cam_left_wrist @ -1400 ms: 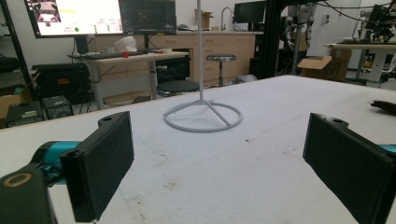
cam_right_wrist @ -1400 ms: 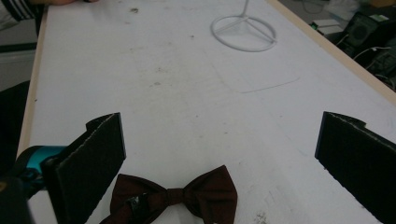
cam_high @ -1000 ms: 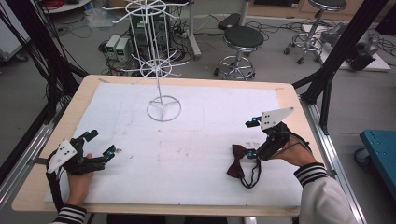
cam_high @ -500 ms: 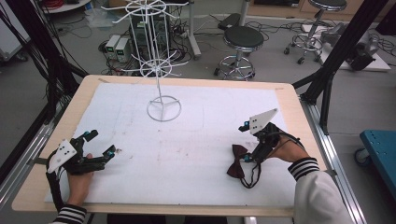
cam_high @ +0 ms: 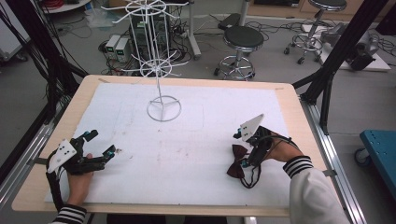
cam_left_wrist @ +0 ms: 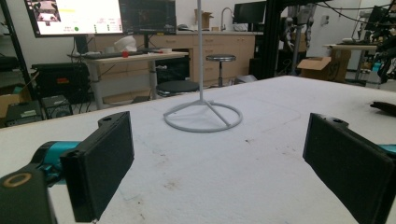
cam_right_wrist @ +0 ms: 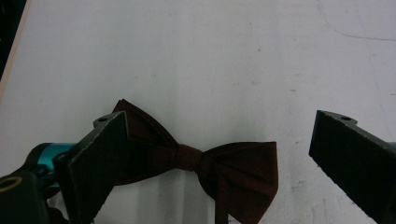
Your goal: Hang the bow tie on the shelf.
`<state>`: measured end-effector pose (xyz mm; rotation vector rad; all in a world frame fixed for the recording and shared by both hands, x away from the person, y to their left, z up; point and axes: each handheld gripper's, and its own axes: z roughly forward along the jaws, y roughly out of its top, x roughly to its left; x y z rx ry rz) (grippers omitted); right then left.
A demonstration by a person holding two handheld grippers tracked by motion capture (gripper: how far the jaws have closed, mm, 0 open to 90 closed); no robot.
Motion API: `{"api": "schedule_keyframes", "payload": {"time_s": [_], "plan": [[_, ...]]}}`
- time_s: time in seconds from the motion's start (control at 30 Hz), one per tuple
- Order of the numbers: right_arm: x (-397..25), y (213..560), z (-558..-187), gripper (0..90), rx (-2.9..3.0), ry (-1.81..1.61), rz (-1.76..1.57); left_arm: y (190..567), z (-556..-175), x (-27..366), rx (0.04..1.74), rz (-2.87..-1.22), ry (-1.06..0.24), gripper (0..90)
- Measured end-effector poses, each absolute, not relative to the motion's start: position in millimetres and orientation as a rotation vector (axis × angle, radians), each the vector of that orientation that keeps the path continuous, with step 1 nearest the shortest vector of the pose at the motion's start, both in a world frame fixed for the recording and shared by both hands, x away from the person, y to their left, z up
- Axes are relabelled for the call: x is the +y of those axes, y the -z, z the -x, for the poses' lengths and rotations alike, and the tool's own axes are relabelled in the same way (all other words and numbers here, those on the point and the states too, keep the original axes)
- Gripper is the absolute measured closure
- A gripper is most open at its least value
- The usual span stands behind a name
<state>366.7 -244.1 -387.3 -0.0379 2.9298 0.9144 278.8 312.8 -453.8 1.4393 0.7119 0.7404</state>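
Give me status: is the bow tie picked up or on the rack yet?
Done: nothing. The dark brown fabric bow tie lies flat on the white table cover. In hand: right gripper open over it. Left: grasp, hang on white wire rack. Left gripper idle, open.

Dark maroon bow tie (cam_right_wrist: 196,161) lies flat on white table cover (cam_right_wrist: 210,56).

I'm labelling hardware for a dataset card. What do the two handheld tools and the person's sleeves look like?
Each tool, left tool and right tool, is black with teal joints, a grey three-cornered plate and a black cable. Its flat rectangular pads are black. The sleeves are white with black-and-white striped cuffs.
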Motion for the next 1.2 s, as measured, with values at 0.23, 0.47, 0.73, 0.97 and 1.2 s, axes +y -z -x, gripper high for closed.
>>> {"api": "schedule_keyframes", "payload": {"time_s": [0.23,0.47,0.73,0.97,1.2], "plan": [[-239,395,-367,8.3,2.963,-0.849,0.112,454,-279,313,0.711,-1.439,-0.74,9.1],[-236,398,-369,16.2,2.992,-0.819,0.167,454,-279,313,0.712,-1.439,-0.74,9.1],[-235,404,-368,19.9,3.029,-0.755,0.233,454,-279,313,0.711,-1.439,-0.741,9.1],[-237,407,-369,25.3,3.041,-0.712,0.26,454,-279,313,0.712,-1.437,-0.74,9.2],[-237,407,-369,32.9,3.037,-0.682,0.324,454,-279,313,0.713,-1.438,-0.741,9.1]]}}
